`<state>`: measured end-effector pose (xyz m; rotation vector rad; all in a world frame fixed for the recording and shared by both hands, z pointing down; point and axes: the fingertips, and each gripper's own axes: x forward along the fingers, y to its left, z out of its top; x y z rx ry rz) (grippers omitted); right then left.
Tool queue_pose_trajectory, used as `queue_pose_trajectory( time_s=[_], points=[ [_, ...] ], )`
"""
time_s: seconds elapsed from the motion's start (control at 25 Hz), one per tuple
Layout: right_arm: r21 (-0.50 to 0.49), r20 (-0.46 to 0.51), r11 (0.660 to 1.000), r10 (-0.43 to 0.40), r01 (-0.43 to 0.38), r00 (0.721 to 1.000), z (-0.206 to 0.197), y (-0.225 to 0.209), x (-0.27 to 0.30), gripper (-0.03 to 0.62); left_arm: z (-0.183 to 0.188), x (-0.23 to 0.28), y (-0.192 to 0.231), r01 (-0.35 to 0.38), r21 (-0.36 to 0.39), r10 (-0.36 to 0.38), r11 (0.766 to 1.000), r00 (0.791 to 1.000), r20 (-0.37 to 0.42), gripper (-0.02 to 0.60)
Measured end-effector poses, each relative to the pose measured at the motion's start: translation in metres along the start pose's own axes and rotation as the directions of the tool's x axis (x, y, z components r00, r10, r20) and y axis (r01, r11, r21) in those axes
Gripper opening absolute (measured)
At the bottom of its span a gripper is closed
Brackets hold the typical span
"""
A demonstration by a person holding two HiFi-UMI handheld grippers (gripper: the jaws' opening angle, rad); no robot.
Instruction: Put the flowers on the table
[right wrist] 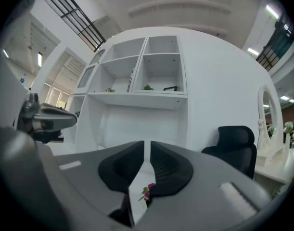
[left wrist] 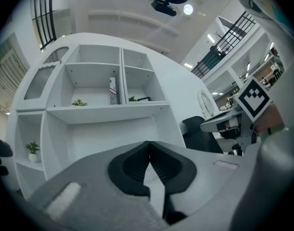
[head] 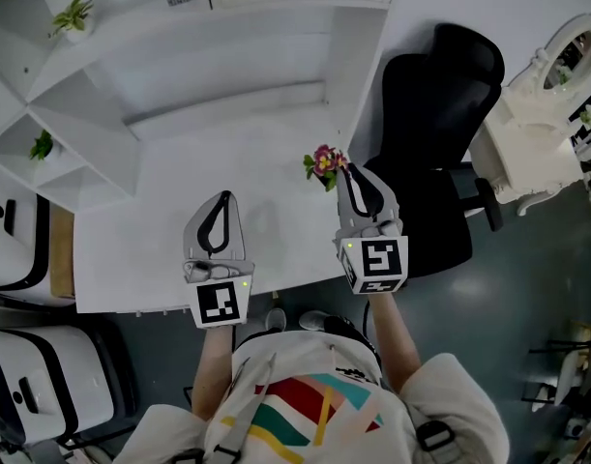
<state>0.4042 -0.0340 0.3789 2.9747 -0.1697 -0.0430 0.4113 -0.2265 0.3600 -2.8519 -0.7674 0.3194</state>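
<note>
Left gripper [head: 223, 199] and right gripper [head: 347, 172] point level at mid-frame, jaws nearly together and empty. The flowers [head: 323, 164] are just upper left of the right gripper's tip.

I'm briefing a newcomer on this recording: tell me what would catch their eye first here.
A small bunch of pink flowers sits on the white table near its right edge, just past the tips of the right gripper, whose jaws are nearly together and empty. The left gripper is shut beside it, and a black office chair stands right of the table.

No text, label, brand or number can be read anywhere.
</note>
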Motion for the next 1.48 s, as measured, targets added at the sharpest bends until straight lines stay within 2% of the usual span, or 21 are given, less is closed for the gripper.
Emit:
queue_pose_trajectory(
  time_s=[0.08, 0.28, 0.44, 0.56, 0.84, 1.08, 1.48],
  points=[
    [0.021, 0.000, 1.000, -0.001, 0.001, 1.000, -0.001, 0.007, -0.009, 0.002, 0.002, 0.000, -0.001, 0.000, 0.012, 0.000, 1.000, 1.000, 0.003, 0.003],
    [0.080, -0.041, 0.997, 0.000, 0.003, 0.999, -0.018, 0.019, -0.024, 0.000, -0.003, 0.000, -0.002, -0.007, -0.001, 0.007, 1.000, 1.000, -0.008, 0.003],
    [0.063, -0.082, 0.997, 0.041, -0.036, 0.996, -0.032, 0.026, -0.024, 0.000, -0.006, 0.000, -0.003, -0.011, -0.003, 0.011, 1.000, 1.000, -0.019, 0.003],
    [0.044, -0.075, 0.998, 0.050, -0.047, 0.996, -0.030, 0.024, -0.020, 0.000, -0.007, 0.001, -0.003, -0.014, -0.004, 0.014, 1.000, 1.000, -0.022, 0.003],
    [0.086, -0.087, 0.996, 0.025, -0.017, 0.996, -0.038, 0.015, -0.023, 0.000, -0.011, 0.004, -0.008, -0.012, -0.008, 0.011, 1.000, 0.999, -0.033, 0.003],
    [0.081, -0.079, 0.997, 0.019, -0.013, 0.997, -0.035, 0.007, -0.017, 0.000, -0.015, 0.005, -0.003, -0.025, -0.022, 0.024, 0.999, 0.999, -0.045, 0.003],
    [0.083, -0.075, 0.996, 0.024, -0.017, 0.997, -0.033, 0.009, -0.013, 0.000, -0.021, 0.004, 0.002, -0.036, -0.029, 0.034, 0.999, 0.998, -0.059, 0.003]
  ],
)
